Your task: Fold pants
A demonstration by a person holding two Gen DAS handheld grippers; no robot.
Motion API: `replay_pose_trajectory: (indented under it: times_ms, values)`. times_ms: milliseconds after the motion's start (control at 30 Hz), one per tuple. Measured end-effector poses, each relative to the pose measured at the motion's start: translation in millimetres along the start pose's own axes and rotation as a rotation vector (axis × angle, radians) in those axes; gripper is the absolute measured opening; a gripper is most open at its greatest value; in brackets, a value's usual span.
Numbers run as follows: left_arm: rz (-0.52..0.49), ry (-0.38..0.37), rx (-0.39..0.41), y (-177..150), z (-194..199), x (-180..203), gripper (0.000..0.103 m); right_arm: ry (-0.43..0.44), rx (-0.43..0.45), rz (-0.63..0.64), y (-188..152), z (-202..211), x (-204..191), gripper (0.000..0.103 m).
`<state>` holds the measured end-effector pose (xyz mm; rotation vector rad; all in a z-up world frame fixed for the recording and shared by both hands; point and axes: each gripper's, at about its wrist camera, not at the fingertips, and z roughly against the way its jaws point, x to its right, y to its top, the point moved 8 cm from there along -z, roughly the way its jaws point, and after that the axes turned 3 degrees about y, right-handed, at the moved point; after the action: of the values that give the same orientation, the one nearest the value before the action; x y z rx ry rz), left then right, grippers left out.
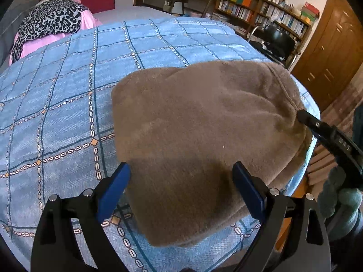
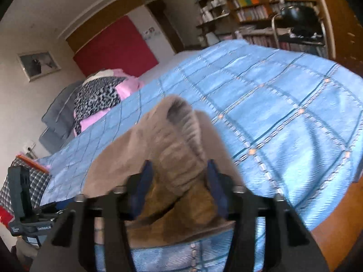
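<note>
The brown fleece pants [image 1: 204,140] lie folded into a thick pad on the blue checked bedspread [image 1: 68,90], near the bed's right edge. My left gripper [image 1: 181,185] is open above the pants' near edge, fingers spread wide and holding nothing. My right gripper [image 1: 301,115] pinches the pants' far right corner in the left wrist view. In the right wrist view the right gripper [image 2: 179,176] is shut on a bunched fold of the pants [image 2: 177,140], raised a little off the bedspread [image 2: 283,113].
A leopard-print and pink pile [image 1: 50,27] lies at the bed's far left corner. A black chair [image 1: 276,40] and bookshelves [image 1: 249,6] stand beyond the bed. A wooden door [image 1: 329,52] is at the right. The bed edge drops off just right of the pants.
</note>
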<state>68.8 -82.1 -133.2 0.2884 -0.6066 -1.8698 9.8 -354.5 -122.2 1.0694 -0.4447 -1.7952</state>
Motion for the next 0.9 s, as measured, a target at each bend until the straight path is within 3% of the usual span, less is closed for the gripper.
replay_pose_trajectory:
  times_ms: [33,167,233,367,467,500,533,600,667,733,900]
  values:
    - [-0.003,0.003,-0.004,-1.7,-0.7,0.0,0.092,-0.005,0.013,0.02,1.9,3.6,-3.8,0.028]
    - [0.019,-0.014,-0.003,-2.3,1.9,-1.3,0.092,0.019,0.056,0.051,15.0,35.6,-12.3,0.025]
    - [0.018,-0.019,0.015,-0.3,6.1,0.3,0.093,0.008,0.026,0.066,12.2,42.5,-10.6,0.025]
    - [-0.02,0.008,0.002,-5.9,-2.3,4.4,0.093,-0.037,-0.113,-0.001,-27.1,19.0,18.8,0.025]
    - [-0.017,0.019,-0.027,-15.7,-14.5,3.4,0.095,-0.025,-0.09,-0.045,-38.1,9.1,29.6,0.03]
    - [-0.015,0.024,-0.03,-17.6,-16.6,2.6,0.096,-0.028,-0.082,-0.045,-37.4,8.4,29.4,0.037]
    - [-0.014,0.027,-0.028,-18.7,-17.5,1.7,0.096,-0.063,-0.073,-0.037,-35.4,9.5,29.4,0.054]
    - [-0.006,0.023,-0.027,-18.9,-17.8,0.6,0.096,-0.091,-0.057,-0.042,-31.2,10.4,32.8,0.071]
    - [0.002,0.02,-0.024,-18.8,-17.6,-0.7,0.096,-0.064,-0.064,-0.068,-28.8,8.8,34.5,0.069]
    - [0.003,0.027,-0.021,-19.7,-17.9,-0.1,0.096,-0.009,-0.087,-0.114,-29.3,3.2,32.2,0.05]
    - [0.013,0.032,-0.021,-20.1,-17.8,-2.8,0.096,-0.02,-0.079,-0.086,-25.8,0.1,26.3,0.044]
